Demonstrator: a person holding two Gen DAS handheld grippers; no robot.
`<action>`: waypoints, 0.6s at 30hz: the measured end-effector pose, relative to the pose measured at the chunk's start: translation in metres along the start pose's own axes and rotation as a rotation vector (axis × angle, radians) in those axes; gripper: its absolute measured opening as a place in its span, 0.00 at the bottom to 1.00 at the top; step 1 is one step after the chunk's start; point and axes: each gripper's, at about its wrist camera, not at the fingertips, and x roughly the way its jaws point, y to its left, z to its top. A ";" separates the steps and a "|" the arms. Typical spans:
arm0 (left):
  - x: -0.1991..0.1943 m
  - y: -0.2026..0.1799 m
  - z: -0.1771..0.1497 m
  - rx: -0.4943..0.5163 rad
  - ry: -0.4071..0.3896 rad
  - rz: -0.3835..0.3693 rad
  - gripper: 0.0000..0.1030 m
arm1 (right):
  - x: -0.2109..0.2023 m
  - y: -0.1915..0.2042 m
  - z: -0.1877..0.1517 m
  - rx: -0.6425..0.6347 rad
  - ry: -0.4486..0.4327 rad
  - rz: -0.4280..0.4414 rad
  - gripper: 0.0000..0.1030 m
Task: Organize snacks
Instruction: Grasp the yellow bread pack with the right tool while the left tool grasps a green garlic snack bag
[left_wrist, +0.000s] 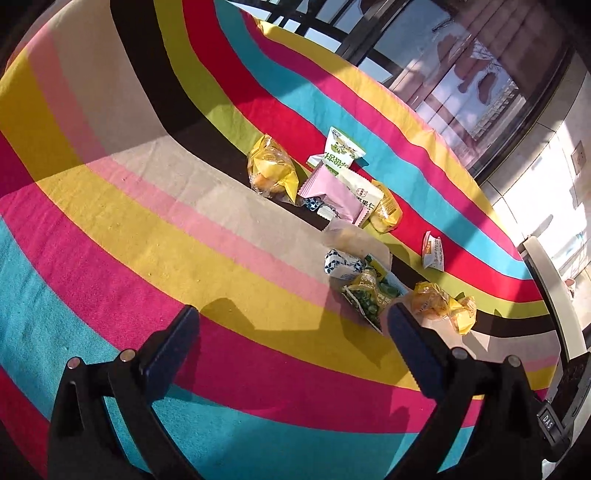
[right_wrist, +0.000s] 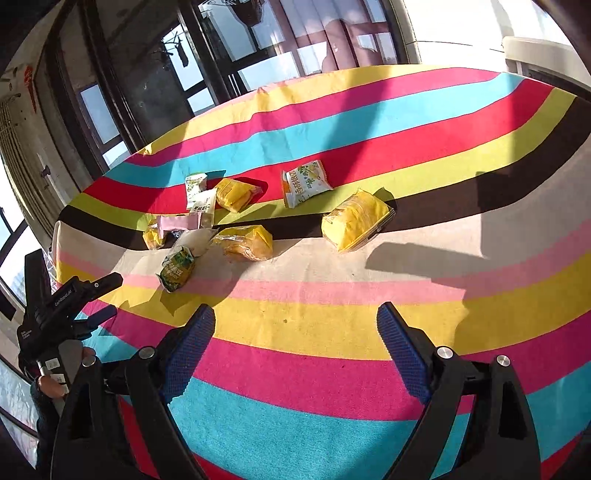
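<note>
Several snack packets lie scattered on a striped cloth (right_wrist: 332, 332). In the right wrist view a large yellow bread packet (right_wrist: 354, 219) rests alone to the right, with a white and orange packet (right_wrist: 304, 182) behind it. Another yellow packet (right_wrist: 245, 242), a green pea packet (right_wrist: 176, 267) and a pink packet (right_wrist: 177, 223) cluster to the left. My right gripper (right_wrist: 295, 325) hovers open and empty over the near stripes. My left gripper (left_wrist: 291, 325) is open too, with nothing between its fingers; the green pea packet (left_wrist: 369, 299) lies just beyond its right finger. The left gripper (right_wrist: 101, 299) also shows at the left edge of the right wrist view.
The cloth's far edge meets dark-framed windows (right_wrist: 155, 85). A white chair back or rail (left_wrist: 554, 291) stands at the table's right side in the left wrist view. A hand (right_wrist: 48, 384) grips the left tool's handle. Strong sunlight throws shadows across the cloth.
</note>
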 end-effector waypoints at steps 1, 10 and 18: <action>0.001 -0.001 -0.001 0.009 0.001 0.007 0.98 | 0.006 0.001 0.007 0.007 -0.002 0.020 0.84; 0.000 0.002 -0.002 0.003 0.001 -0.011 0.98 | 0.107 0.072 0.033 -0.459 0.144 0.000 0.84; 0.001 0.000 -0.002 0.020 0.003 0.004 0.98 | 0.114 0.089 0.020 -0.563 0.203 0.021 0.53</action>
